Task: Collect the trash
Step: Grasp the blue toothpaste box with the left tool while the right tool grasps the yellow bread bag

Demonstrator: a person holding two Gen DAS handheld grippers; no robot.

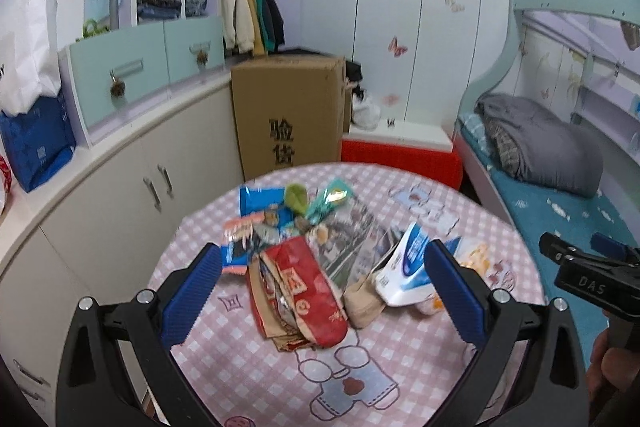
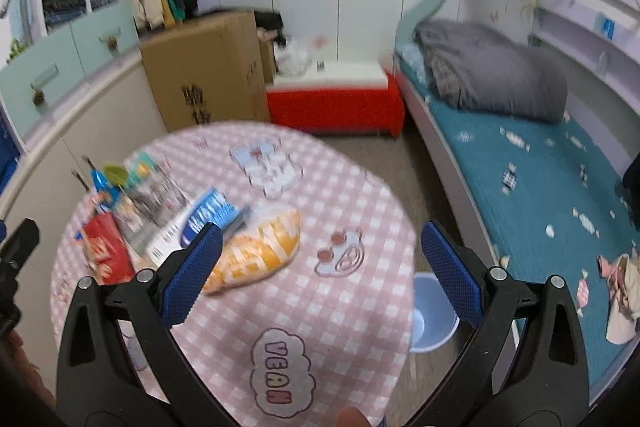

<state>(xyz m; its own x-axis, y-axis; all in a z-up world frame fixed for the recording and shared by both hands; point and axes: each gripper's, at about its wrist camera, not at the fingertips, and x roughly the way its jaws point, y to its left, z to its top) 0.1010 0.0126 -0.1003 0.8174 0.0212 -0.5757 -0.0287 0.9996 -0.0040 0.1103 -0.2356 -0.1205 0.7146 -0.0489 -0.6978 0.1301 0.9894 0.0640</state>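
Your round table (image 1: 400, 367) carries a heap of wrappers (image 1: 304, 247) toward its far left, a yellow packet (image 2: 256, 255) just beside it. The blue bin (image 2: 434, 311) sits on the floor alongside. Your left gripper (image 1: 322, 291) and right gripper (image 2: 320, 271) both gape empty above the tabletop.

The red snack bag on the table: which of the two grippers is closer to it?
Left. The left gripper hangs open right over the red snack bag, which sits between its jaws. The right gripper is off to the bag's right, open above bare tablecloth.
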